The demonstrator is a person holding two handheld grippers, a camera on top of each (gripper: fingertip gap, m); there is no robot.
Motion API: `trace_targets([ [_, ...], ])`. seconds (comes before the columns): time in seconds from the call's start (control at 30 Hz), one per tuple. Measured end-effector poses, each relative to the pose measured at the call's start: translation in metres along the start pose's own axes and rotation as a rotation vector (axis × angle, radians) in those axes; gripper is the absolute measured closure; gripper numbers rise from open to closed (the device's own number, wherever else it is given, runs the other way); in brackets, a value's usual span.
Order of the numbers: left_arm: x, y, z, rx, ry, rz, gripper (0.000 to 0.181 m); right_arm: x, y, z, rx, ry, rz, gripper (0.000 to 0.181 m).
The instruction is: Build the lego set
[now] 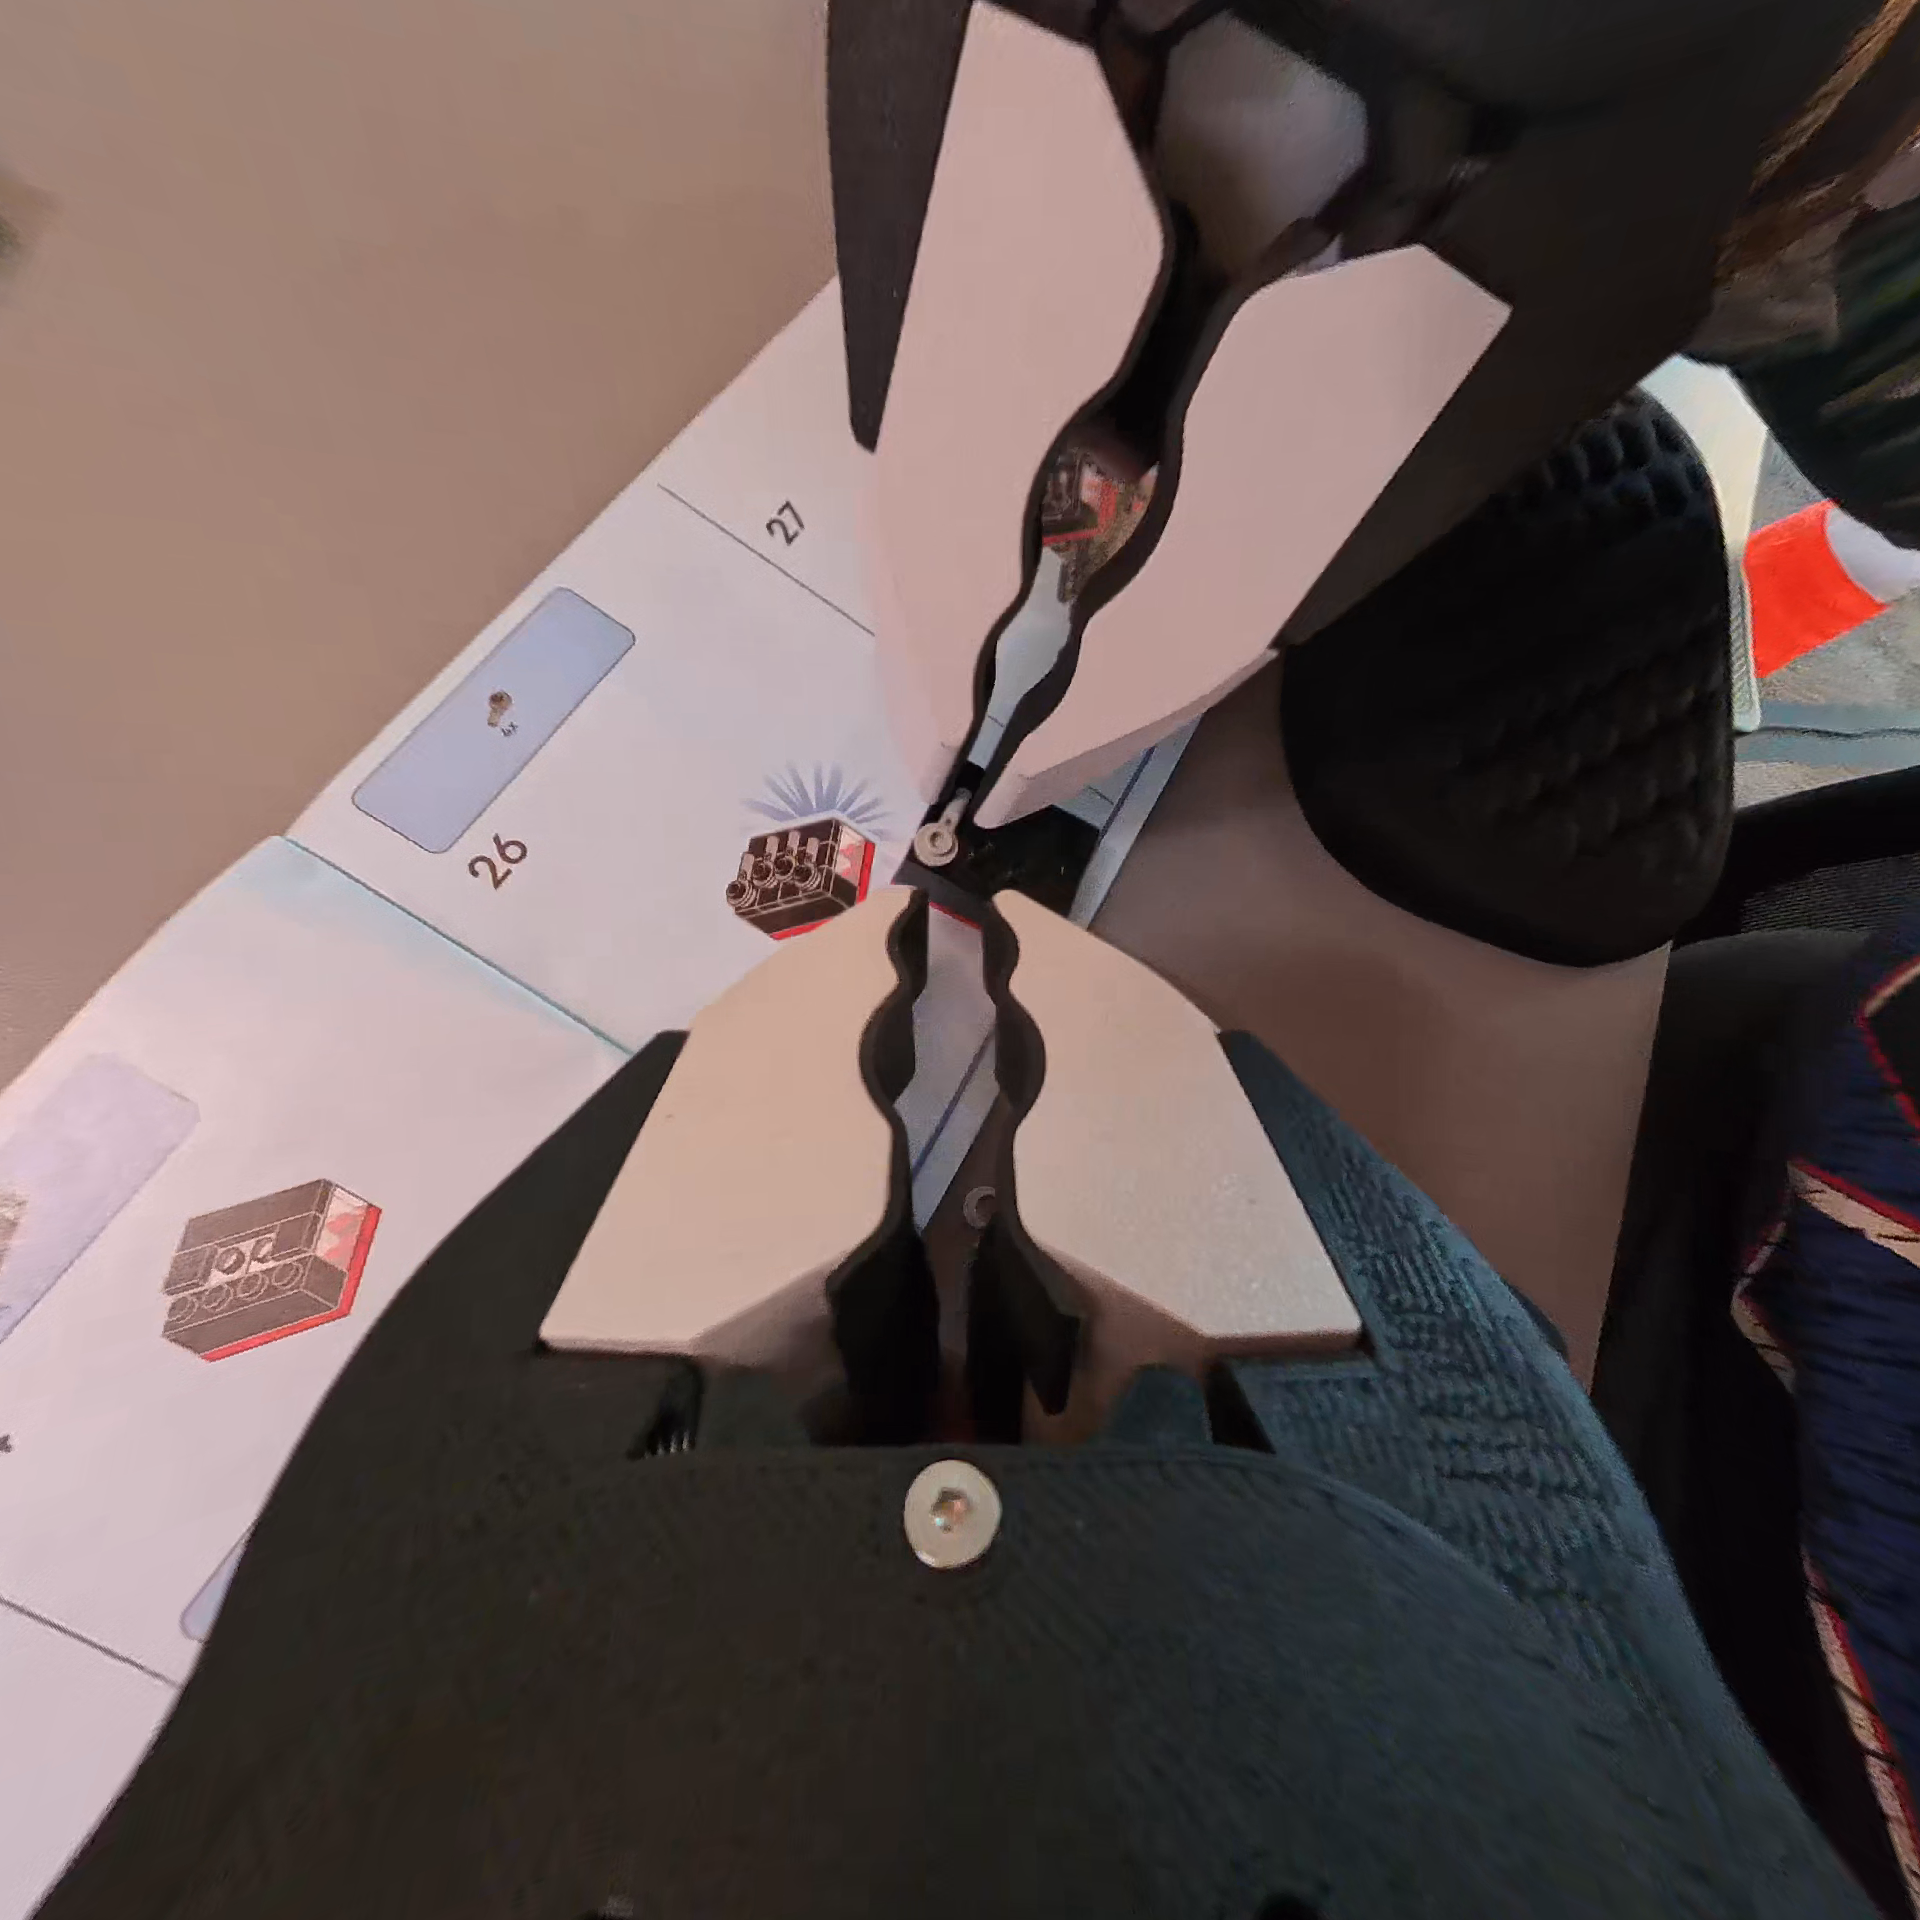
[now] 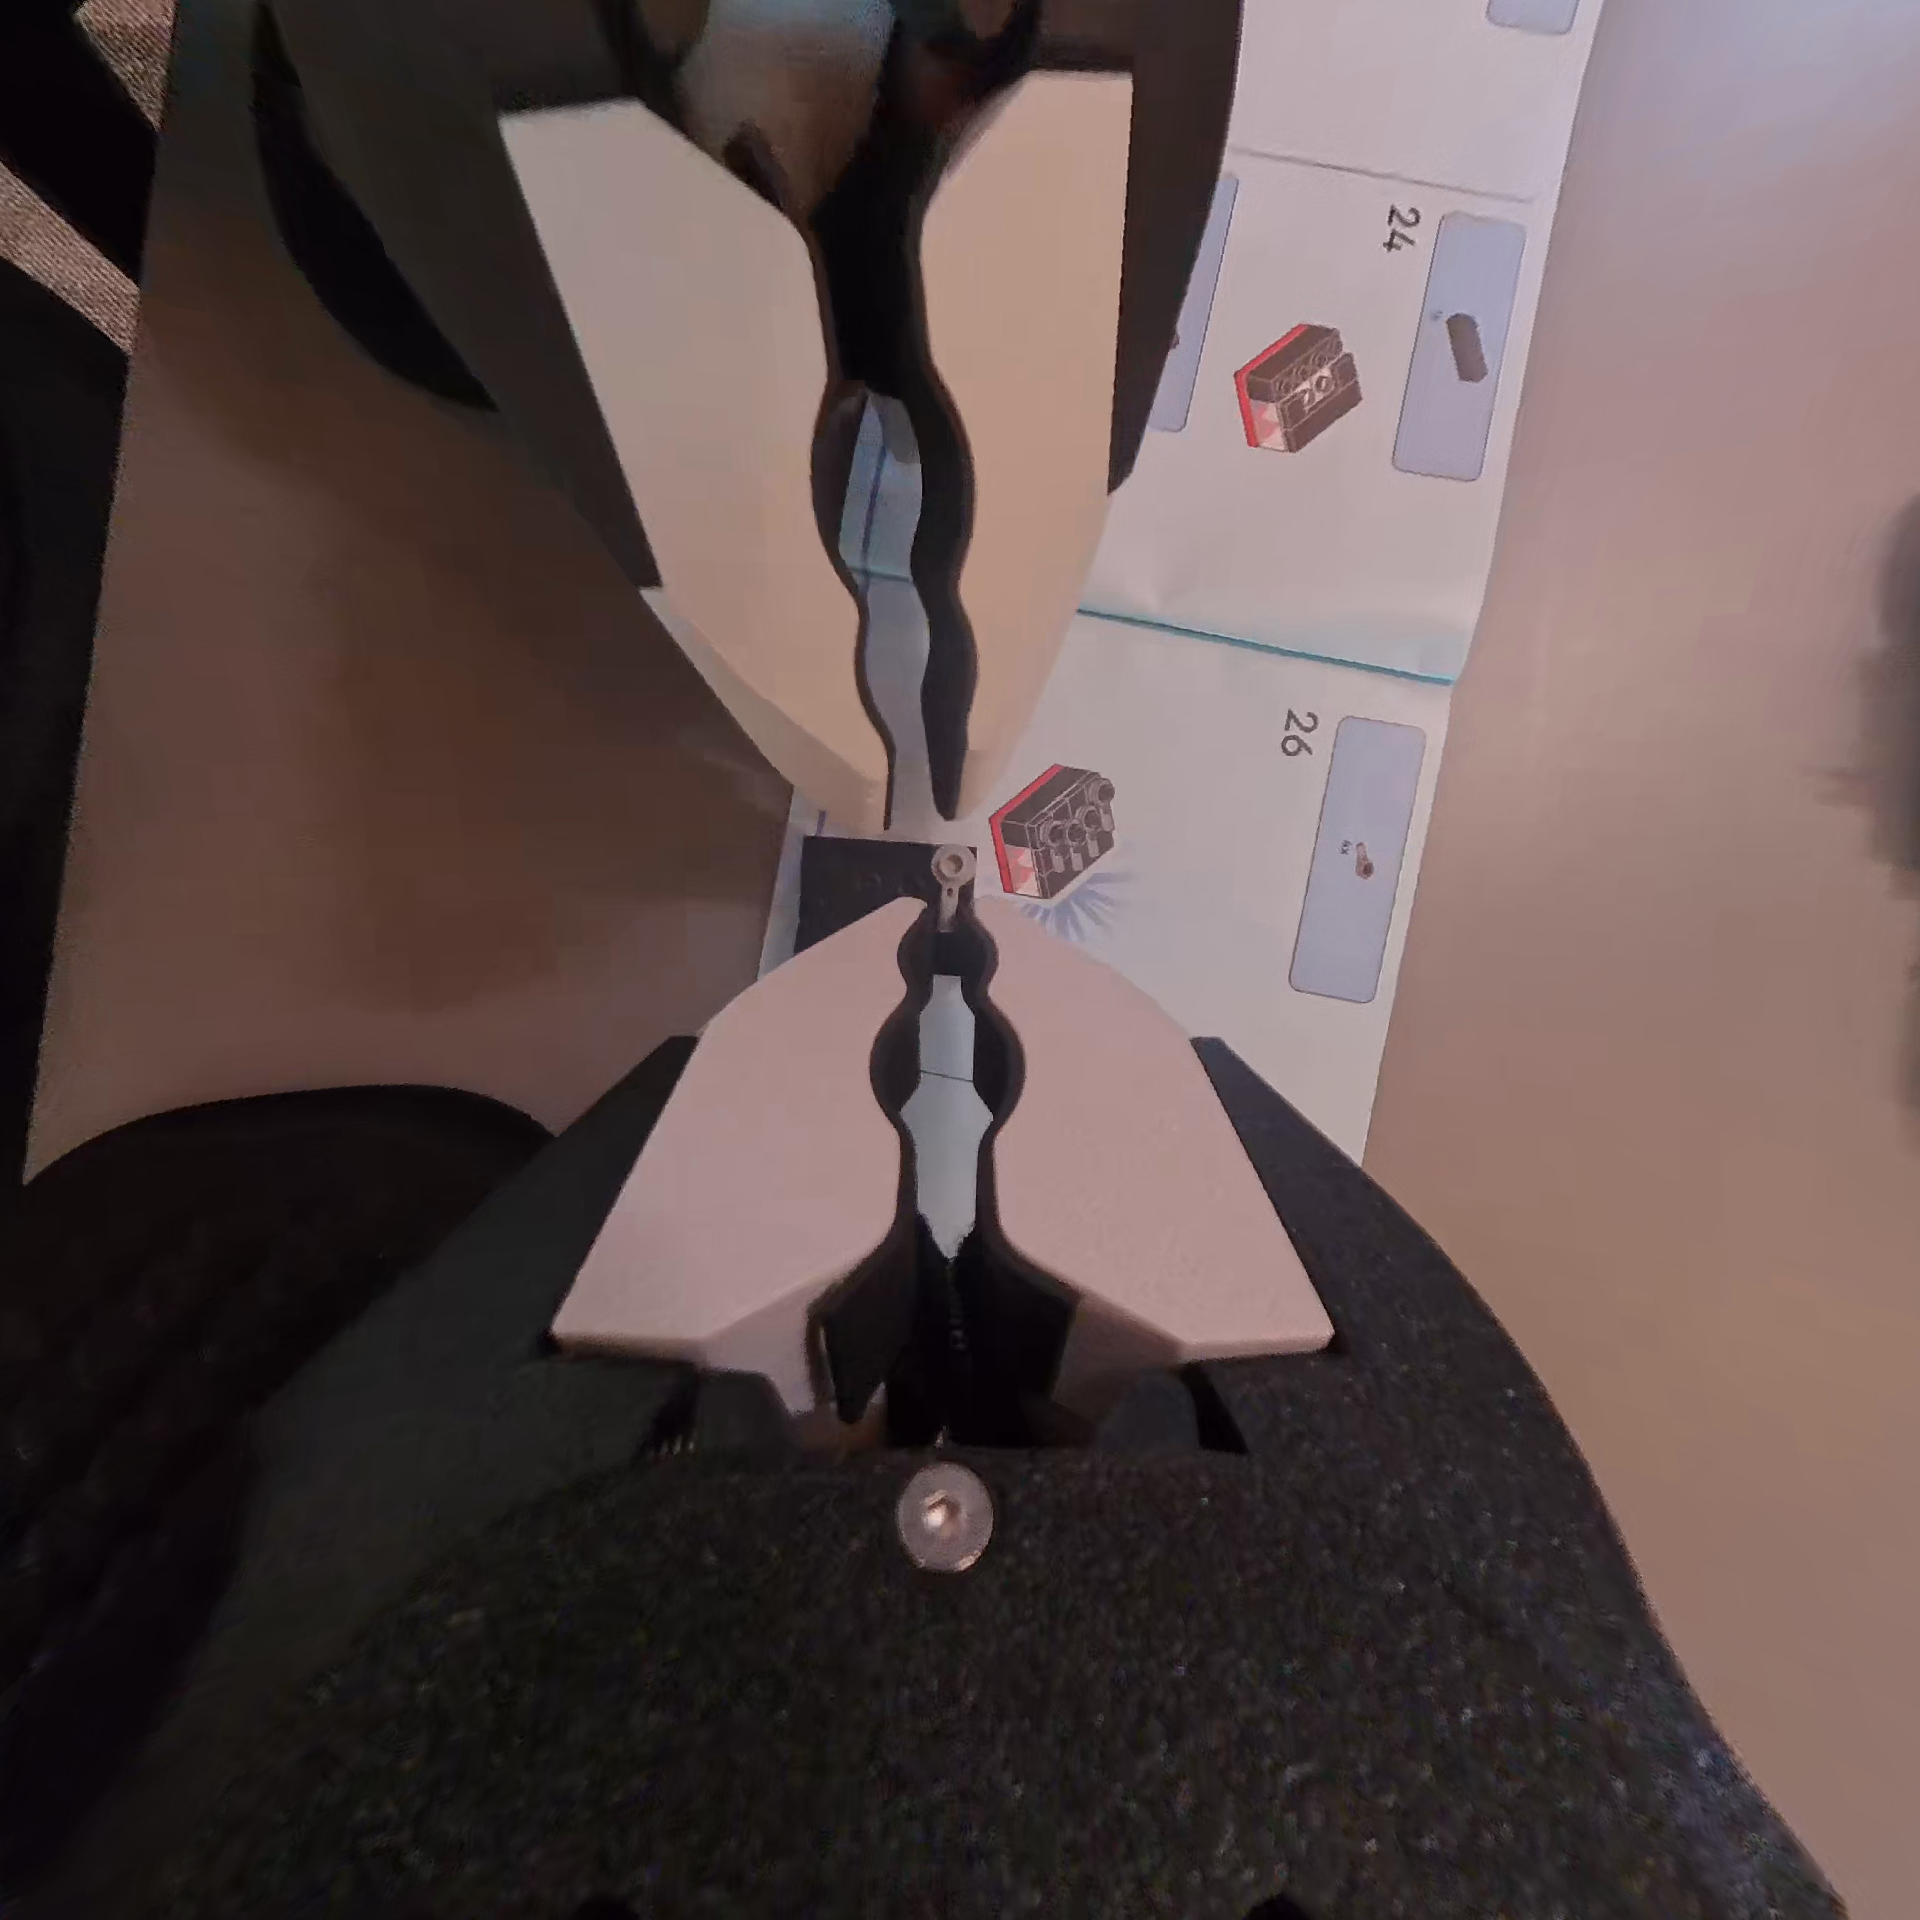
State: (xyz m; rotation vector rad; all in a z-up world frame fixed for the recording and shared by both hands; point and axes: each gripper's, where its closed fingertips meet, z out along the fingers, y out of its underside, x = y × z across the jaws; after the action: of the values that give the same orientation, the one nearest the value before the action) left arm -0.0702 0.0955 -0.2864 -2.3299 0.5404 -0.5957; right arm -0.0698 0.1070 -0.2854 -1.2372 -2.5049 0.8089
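My left gripper (image 1: 951,909) is shut on a small black lego block with a red edge (image 1: 1023,857). My right gripper (image 1: 964,795) comes in from the top of the left wrist view, tip to tip with the left. It is shut on the stem of a tiny grey piece with a round end (image 1: 938,840), which touches the block's top. In the right wrist view, the right gripper (image 2: 951,914) holds the grey piece (image 2: 954,868) against the black block (image 2: 857,883). The left gripper (image 2: 920,816) comes down from above.
An open instruction booklet (image 1: 364,1039) (image 2: 1195,727) lies on the tan table (image 1: 312,312) right under both grippers. A black textured fabric thing (image 1: 1507,675) sits by the table's edge. An orange and white object (image 1: 1808,582) is beyond it. My two grippers' fingertips are within a few centimetres of each other.
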Motion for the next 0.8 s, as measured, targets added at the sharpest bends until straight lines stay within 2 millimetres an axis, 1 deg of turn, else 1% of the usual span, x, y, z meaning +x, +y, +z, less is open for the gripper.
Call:
trace_targets([
  [0.1, -0.003, 0.002, 0.004, -0.023, -0.007, -0.011, 0.173, 0.001, -0.001, 0.001, -0.006, -0.001, -0.012, 0.178],
  [0.3, -0.006, 0.000, 0.004, -0.008, -0.031, -0.016, 0.173, 0.001, 0.000, 0.001, -0.036, -0.021, -0.015, 0.178],
  [0.43, 0.001, -0.004, 0.003, 0.011, 0.014, 0.002, 0.167, 0.001, 0.000, 0.001, -0.047, -0.022, -0.034, 0.178],
  [0.5, 0.001, -0.004, 0.000, 0.017, 0.016, -0.001, 0.161, 0.000, 0.000, 0.000, -0.053, -0.029, -0.039, 0.178],
  [0.53, 0.000, -0.004, -0.004, 0.023, 0.002, -0.001, 0.156, 0.000, 0.001, 0.000, -0.058, -0.034, -0.035, 0.177],
  [0.57, 0.000, -0.004, -0.011, 0.033, -0.020, 0.002, 0.153, -0.001, 0.002, -0.002, -0.057, -0.038, -0.024, 0.171],
  [0.6, 0.000, -0.005, -0.022, 0.057, -0.048, 0.009, 0.153, -0.001, 0.002, -0.005, -0.044, -0.035, -0.011, 0.167],
  [0.7, -0.001, -0.008, -0.065, 0.186, -0.141, 0.035, 0.151, 0.000, -0.002, -0.017, 0.038, -0.010, 0.021, 0.166],
  [0.77, -0.007, 0.001, -0.086, 0.217, -0.207, 0.030, 0.151, -0.002, 0.000, -0.018, 0.048, 0.003, 0.026, 0.159],
  [0.8, -0.010, 0.008, -0.092, 0.203, -0.235, 0.022, 0.151, -0.005, 0.000, -0.017, 0.046, 0.005, 0.021, 0.154],
])
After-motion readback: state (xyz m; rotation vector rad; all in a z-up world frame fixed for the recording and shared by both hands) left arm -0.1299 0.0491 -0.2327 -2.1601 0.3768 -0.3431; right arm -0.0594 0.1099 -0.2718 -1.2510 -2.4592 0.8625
